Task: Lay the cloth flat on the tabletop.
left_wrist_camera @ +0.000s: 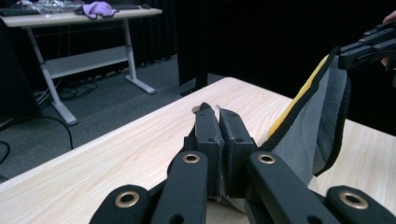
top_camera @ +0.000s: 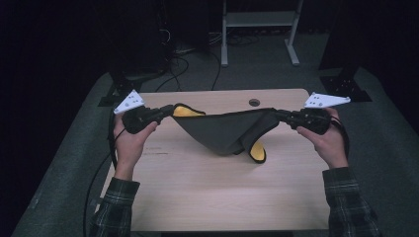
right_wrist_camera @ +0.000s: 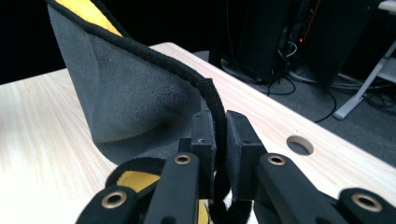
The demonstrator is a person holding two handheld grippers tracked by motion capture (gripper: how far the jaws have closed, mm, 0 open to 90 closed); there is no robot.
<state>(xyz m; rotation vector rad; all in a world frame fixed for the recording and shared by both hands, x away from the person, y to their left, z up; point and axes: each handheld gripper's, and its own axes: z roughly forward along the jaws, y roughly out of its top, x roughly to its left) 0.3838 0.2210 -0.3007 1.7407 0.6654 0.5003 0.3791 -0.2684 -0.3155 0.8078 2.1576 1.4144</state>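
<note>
Both grippers, L [top_camera: 167, 111] & R [top_camera: 280, 114], clamp cloth [top_camera: 222, 131] taut, hands raised apart.

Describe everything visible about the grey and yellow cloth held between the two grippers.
The cloth is dark grey and fleecy on one face, yellow on the other, with black edging. It hangs stretched above the wooden table, sagging in the middle to a folded point where a yellow corner curls out. The left gripper is shut on one end and the right gripper on the other, its jaws clamping the black edging. Whether the low point touches the table is unclear.
</note>
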